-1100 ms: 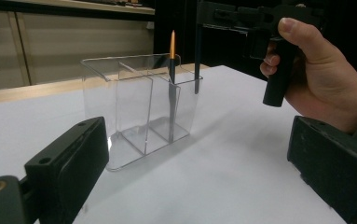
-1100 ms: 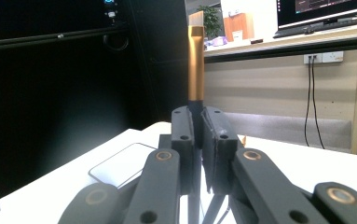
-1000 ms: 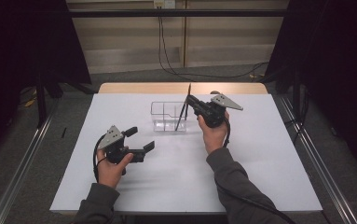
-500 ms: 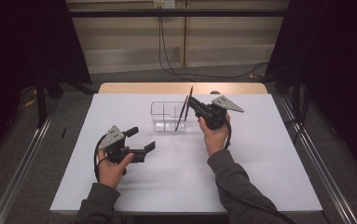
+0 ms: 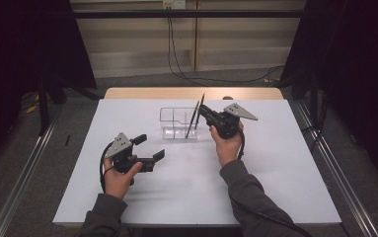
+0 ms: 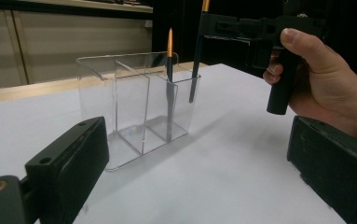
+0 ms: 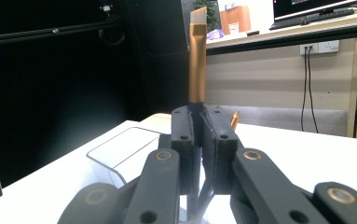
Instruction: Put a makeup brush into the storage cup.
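On the left half of the white surface, about midway between its near and far edges, the left tongs rest low in the person's left hand, jaws wide apart with nothing between them, pointed toward the holder but well short of it.

Toward the middle of the far edge stands the clear acrylic holder, divided into compartments. One brush already stands in its right-hand end compartment, orange end up, leaning slightly.

Just right of the holder, the right tongs are clamped tight on a second brush: its orange ferrule and pale bristles rise above the jaws, and its dark handle hangs down to the holder's right end. From the left gripper view the lower tip looks level with the rim, outside or at the wall; I cannot tell which.

The step in hand seems to be setting this second brush into the holder. The next move probably calls for guiding the tip over the rim into a compartment, lowering, then opening the jaws, without knocking the light holder.
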`<state>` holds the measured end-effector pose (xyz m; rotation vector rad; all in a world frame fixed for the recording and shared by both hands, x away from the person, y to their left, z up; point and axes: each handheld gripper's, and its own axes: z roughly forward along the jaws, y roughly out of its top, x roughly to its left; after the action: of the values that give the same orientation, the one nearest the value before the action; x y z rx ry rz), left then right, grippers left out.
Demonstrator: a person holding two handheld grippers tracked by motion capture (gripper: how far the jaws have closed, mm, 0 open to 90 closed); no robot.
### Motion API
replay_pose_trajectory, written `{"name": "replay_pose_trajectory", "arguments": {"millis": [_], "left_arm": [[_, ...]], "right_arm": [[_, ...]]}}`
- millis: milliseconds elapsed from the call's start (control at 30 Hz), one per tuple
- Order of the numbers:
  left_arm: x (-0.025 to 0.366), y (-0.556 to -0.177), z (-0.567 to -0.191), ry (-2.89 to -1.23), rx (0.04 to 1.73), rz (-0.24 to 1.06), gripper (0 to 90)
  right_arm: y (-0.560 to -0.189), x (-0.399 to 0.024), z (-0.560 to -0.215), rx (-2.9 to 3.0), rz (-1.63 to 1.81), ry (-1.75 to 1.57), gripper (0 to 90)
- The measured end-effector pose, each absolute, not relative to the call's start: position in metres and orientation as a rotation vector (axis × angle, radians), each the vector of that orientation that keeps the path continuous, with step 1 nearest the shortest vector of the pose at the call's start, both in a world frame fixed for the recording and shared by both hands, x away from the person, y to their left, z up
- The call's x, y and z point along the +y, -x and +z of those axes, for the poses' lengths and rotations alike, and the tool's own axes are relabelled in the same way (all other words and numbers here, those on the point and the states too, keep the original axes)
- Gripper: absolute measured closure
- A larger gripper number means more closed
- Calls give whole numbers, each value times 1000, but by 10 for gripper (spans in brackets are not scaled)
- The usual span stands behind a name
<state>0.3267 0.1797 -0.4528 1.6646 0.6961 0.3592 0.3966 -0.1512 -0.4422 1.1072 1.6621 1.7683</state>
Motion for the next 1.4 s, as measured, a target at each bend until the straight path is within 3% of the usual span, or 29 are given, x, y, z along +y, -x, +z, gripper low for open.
{"name": "replay_pose_trajectory", "arguments": {"millis": [1400], "left_arm": [[178,-327,-452,-1643,701,355,53]], "right_arm": [[-395,-148,-451,1683,1733,-1118,841]]}}
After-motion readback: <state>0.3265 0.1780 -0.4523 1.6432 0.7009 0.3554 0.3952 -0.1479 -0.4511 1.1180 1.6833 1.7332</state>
